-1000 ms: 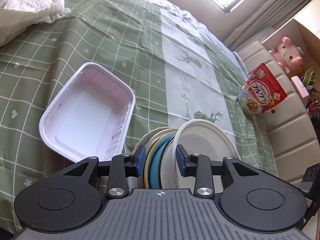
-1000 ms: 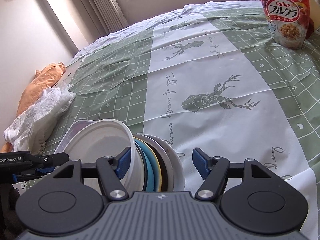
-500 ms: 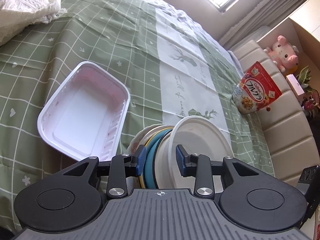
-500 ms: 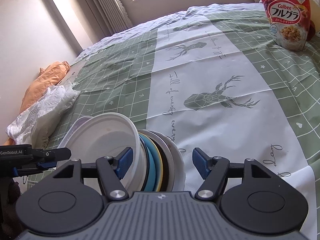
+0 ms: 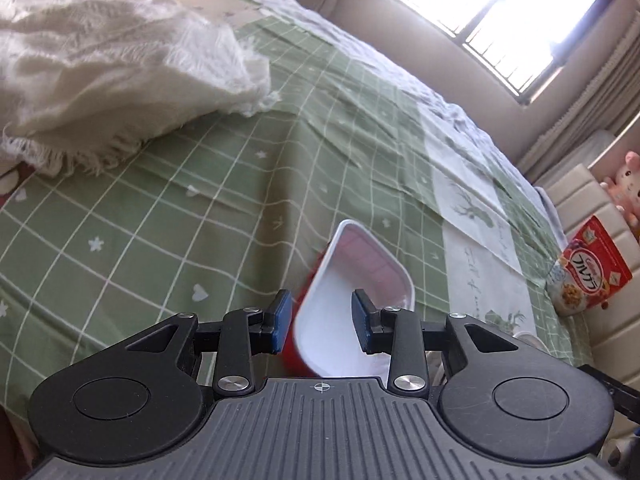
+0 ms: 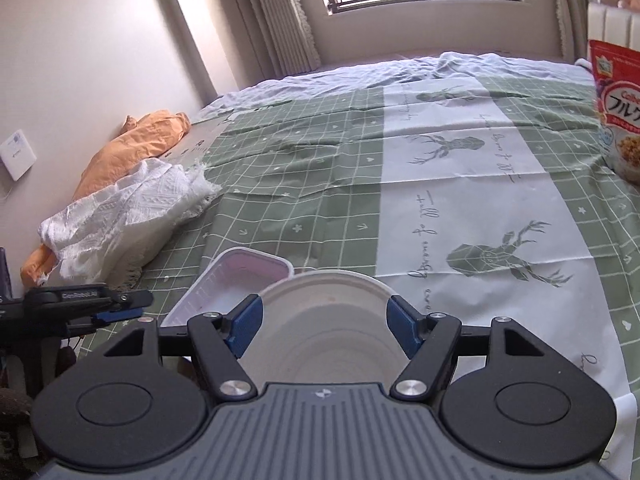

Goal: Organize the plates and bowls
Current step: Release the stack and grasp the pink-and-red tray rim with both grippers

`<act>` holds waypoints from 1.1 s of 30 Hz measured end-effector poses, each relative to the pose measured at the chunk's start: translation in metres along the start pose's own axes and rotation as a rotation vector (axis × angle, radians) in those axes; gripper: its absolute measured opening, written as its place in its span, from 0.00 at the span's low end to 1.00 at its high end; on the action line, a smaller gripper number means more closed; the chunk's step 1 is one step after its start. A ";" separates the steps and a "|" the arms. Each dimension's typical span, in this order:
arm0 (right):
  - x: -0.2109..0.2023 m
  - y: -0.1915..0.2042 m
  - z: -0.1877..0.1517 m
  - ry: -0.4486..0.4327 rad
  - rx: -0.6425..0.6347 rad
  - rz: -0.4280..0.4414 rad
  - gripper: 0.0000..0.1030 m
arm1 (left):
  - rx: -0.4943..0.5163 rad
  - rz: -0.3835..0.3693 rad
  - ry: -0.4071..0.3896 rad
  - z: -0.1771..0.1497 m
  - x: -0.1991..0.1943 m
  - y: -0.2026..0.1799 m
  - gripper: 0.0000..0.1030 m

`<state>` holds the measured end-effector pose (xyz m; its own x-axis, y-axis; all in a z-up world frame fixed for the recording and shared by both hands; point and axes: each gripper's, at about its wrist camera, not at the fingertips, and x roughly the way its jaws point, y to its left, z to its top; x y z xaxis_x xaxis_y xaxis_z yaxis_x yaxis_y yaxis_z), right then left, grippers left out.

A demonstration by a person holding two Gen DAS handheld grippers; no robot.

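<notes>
tray point(image 5: 352, 312): light thin plastic, bends easily; take its rim; left gripper point(image 5: 320, 322) jaws part-open around one wall, gripping nothing.
bowl point(image 6: 324, 332): light, slippery; right gripper point(image 6: 325, 326) jaws opening astride it, pads clear.

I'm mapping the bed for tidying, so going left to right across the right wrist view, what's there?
Orange cloth → white lace blanket → white rectangular tray → white round bowl → cereal bag.
</notes>
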<state>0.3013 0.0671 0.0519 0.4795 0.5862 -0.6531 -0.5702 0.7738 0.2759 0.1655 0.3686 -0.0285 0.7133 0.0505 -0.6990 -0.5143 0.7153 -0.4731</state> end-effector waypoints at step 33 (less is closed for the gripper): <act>0.158 0.131 0.011 0.329 -0.067 -0.040 0.42 | 0.018 -0.076 0.089 0.001 0.034 0.065 0.15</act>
<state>0.3095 0.2637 -0.0074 0.2680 0.4384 -0.8579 -0.6028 0.7709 0.2057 0.1569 0.4179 -0.0822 0.7045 -0.0663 -0.7066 -0.4510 0.7269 -0.5179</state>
